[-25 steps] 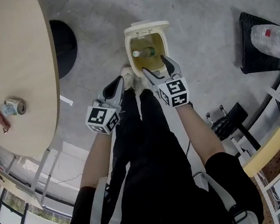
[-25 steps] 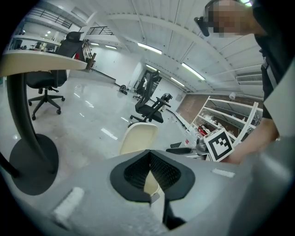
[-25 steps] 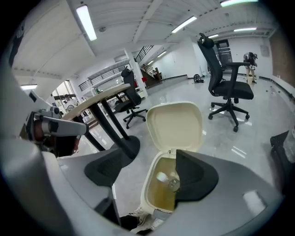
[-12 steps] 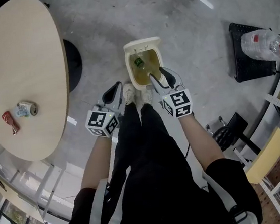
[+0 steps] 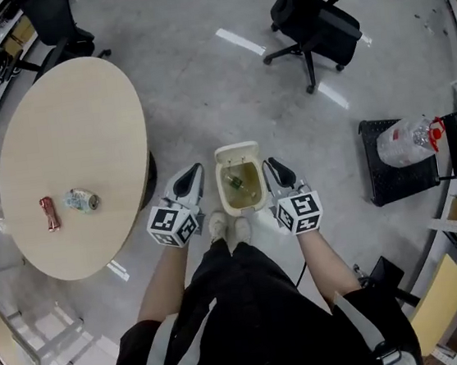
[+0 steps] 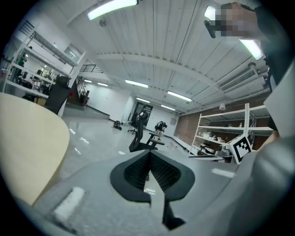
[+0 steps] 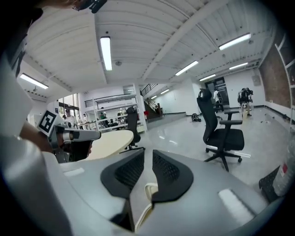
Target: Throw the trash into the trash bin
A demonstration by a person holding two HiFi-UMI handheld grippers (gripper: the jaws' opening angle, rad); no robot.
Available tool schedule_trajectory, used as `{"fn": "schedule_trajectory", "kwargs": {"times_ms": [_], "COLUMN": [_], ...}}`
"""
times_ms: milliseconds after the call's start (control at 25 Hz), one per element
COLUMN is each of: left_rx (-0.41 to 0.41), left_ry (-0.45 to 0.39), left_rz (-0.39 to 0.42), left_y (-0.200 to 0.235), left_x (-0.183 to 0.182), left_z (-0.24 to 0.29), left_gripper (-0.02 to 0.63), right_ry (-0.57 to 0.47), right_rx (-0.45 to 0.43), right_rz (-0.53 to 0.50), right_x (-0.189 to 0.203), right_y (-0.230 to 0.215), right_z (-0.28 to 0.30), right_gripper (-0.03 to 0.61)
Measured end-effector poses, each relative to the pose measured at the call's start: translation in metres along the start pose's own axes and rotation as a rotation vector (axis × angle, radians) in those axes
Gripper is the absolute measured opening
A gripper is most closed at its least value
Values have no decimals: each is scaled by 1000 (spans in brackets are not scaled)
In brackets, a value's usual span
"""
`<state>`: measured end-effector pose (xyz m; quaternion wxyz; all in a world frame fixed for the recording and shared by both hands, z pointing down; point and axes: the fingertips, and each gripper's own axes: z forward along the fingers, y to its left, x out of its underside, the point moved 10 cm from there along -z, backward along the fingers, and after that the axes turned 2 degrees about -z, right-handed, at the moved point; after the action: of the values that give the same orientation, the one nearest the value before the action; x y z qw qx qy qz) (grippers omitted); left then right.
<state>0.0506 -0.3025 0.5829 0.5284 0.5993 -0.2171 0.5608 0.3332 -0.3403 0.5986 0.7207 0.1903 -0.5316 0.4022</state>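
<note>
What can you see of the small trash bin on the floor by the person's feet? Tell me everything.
The trash bin is small and cream-coloured with rounded corners, and it looks like plastic. It stands upright on the grey floor, with its lid flipped open on the far side. Inside, the walls look yellowish, and a piece of trash with a green patch lies there, too small to name. The person's pale shoes sit at its near edge; whether they touch it cannot be told.

Trash bin (image 5: 236,148): cream shell, yellowish inside, lower centre.
Bottle (image 5: 235,183) in bin: green.
Table (image 5: 80,121): pale beige, left.
Wrapper (image 5: 48,214) on table: red.
Can (image 5: 82,200) on table: silvery, pale blue-green.
Office chair (image 5: 316,22): black, upper right.
Floor (image 5: 190,75): mottled grey, white tape strips.
</note>
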Motion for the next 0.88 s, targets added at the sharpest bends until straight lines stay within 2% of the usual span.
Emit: {"fn": "schedule_trajectory", "kwargs": {"times_ms": [160,280,440,600,720,800,880], "left_rx": [3,-4,-46,-91,-117,-108,-89], "left_ry": [-98,-164,-227,-280,-307,-322,-334], "left_rz": [61,91,65,27,44,77,114], "left_y": [-8,-13,-17,-11,5,11,11], "left_x": [-46,-66,-58,-53,-65,-79,-91], "left_z": [3,-6,-45,-80,-102,-119,-142], "left_gripper": [0,0,0,0,0,0,0], "right_ry": [-113,-176,-220,-213,-207,-202,-218], "right_rx": [24,18,-30,-49,-59,-34,9], "right_rz": [-26,-25,-3,22,7,-7,22], "right_x": [-41,-59,-53,-44,-42,-41,-42], "right_y": [-12,-16,0,15,22,25,34], "right_z": [-15,-20,-31,-43,-54,-62,-72], "right_gripper": [48,44,31,15,6,6,6]}}
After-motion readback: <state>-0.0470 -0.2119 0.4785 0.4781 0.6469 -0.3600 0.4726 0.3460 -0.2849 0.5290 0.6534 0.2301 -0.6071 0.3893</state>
